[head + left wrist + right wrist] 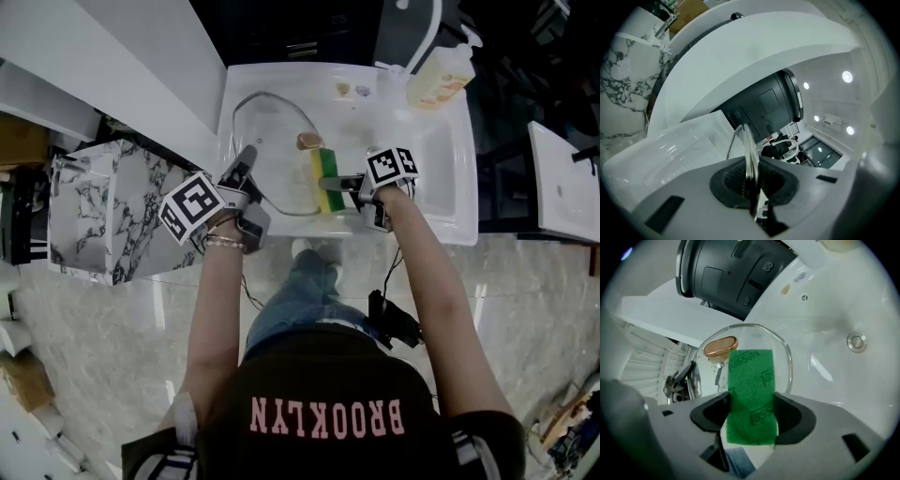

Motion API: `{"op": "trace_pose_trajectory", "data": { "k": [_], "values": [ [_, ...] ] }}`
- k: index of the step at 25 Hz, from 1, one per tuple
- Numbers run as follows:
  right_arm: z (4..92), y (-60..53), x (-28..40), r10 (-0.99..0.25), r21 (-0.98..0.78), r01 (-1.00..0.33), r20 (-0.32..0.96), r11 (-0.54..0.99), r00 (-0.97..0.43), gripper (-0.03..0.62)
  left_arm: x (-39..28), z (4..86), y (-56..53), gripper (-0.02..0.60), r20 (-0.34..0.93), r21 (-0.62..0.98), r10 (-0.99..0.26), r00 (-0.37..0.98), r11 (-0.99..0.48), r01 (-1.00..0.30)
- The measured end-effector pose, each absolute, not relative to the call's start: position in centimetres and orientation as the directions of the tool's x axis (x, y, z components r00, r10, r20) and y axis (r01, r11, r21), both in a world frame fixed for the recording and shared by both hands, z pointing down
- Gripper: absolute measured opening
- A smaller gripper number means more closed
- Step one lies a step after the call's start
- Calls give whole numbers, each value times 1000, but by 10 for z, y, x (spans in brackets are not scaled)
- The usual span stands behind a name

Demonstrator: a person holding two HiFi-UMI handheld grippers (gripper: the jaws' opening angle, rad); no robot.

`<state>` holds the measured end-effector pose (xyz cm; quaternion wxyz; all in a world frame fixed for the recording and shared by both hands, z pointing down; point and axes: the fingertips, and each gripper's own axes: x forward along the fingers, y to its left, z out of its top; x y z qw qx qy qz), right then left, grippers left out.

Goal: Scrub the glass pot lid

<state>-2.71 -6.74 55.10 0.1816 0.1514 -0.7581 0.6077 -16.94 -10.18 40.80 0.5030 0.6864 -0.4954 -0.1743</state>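
Sponge txt: right gripper view only.

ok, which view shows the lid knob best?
Right gripper view: the knob sits large and sharp beside the sponge top. Head view shows it small, on the lid. Left gripper view shows the lid only edge-on, no knob.

Layout: the glass pot lid stands in the sink, its rim between the left gripper jaws. The sponge, between the right gripper jaws, reaches forward onto the lid; the knob is just beyond the sponge's tip.
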Motion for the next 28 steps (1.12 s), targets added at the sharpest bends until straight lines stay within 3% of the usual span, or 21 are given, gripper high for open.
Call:
{"op": "trace_pose_trajectory", "data": {
  "k": [6,13,20,28],
  "values": [
    [563,-83,-9,-69,-805,-547,548,227,-834,282,-171,410,-102,21,252,864,-861,442,-5,-503],
    [499,-50,-14,-116,-802,-517,507,300,-854,282,-161,410,-101,21,272,845,-851,449,-12,-535],
    [433,-27,-69,-118,-824,-422,409,377,-905,282,-151,406,-102,21,283,826,-849,446,-21,-563],
    [429,-38,-100,-59,-825,-439,449,354,-891,282,-148,405,-103,21,290,816,-848,443,-22,-577]
  ]
}}
